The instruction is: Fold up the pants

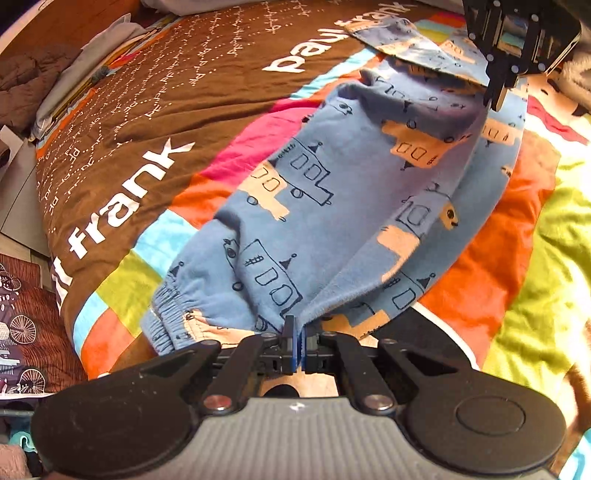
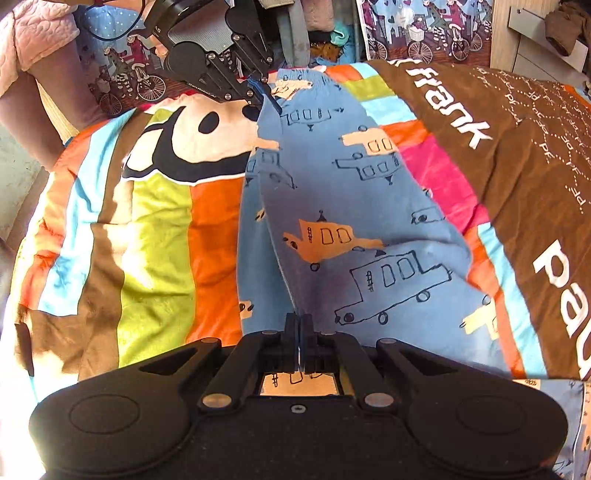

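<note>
Blue pants (image 1: 332,206) printed with buses lie lengthwise on a colourful bedspread (image 1: 140,147). My left gripper (image 1: 298,332) is shut on the pants' edge next to the elastic waistband (image 1: 173,317). My right gripper (image 2: 300,325) is shut on the pants (image 2: 362,221) at the opposite end. Each gripper shows in the other's view: the right one at the top right of the left wrist view (image 1: 496,98), the left one at the top of the right wrist view (image 2: 258,96). The cloth between them is lifted into a ridge.
The bedspread (image 2: 155,229) has brown, orange, green and pink patches and white lettering. A person's arm in a pink sleeve (image 2: 40,40) is at the upper left. Patterned fabric with bicycles (image 2: 424,33) and a wooden cabinet (image 2: 535,44) stand behind the bed.
</note>
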`<state>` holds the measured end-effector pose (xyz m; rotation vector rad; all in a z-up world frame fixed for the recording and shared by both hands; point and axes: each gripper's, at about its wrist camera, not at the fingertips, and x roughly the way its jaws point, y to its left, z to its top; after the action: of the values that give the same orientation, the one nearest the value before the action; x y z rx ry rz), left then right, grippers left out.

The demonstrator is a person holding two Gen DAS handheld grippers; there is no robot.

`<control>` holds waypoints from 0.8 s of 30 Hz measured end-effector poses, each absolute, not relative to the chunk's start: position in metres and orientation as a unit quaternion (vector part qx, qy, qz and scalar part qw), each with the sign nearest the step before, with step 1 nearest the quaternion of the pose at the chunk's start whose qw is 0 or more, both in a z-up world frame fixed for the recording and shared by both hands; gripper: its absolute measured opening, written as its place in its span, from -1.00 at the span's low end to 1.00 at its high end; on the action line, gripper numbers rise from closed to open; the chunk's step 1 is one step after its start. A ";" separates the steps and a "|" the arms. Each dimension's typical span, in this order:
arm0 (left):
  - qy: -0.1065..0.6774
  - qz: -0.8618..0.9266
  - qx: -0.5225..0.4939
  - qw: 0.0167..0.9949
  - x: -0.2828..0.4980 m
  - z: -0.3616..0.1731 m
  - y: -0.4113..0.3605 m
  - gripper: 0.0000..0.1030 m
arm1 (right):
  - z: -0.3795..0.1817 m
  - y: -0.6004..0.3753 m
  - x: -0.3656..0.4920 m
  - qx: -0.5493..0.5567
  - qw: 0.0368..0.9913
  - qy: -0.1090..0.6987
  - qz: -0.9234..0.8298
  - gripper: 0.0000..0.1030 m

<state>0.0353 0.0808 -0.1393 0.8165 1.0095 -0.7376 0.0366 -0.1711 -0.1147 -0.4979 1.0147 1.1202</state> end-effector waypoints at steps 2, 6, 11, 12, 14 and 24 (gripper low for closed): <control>0.458 -0.337 0.375 0.732 0.036 -0.143 0.080 -0.98 | -0.117 -0.169 0.035 -0.220 0.699 0.459 0.502 -1.00; 0.463 -0.339 0.374 0.728 0.038 -0.148 0.082 -0.99 | -0.122 -0.165 0.029 -0.221 0.694 0.464 0.504 -1.00; 0.462 -0.348 0.385 0.719 0.037 -0.151 0.082 -0.98 | -0.144 -0.162 0.023 -0.219 0.685 0.484 0.499 -1.00; 0.462 -0.351 0.387 0.716 0.037 -0.151 0.082 -0.98 | -0.147 -0.162 0.023 -0.218 0.683 0.489 0.497 -0.99; 0.462 -0.356 0.393 0.711 0.035 -0.152 0.083 -0.98 | -0.153 -0.162 0.021 -0.213 0.675 0.498 0.501 -1.00; 0.466 -0.351 0.385 0.715 0.036 -0.151 0.083 -0.98 | -0.128 -0.159 0.007 -0.254 0.697 0.450 0.497 -0.57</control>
<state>0.0357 0.0829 -0.1506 0.8532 1.0315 -0.7771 0.0071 -0.1585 -0.1280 -0.5653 1.0037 1.1074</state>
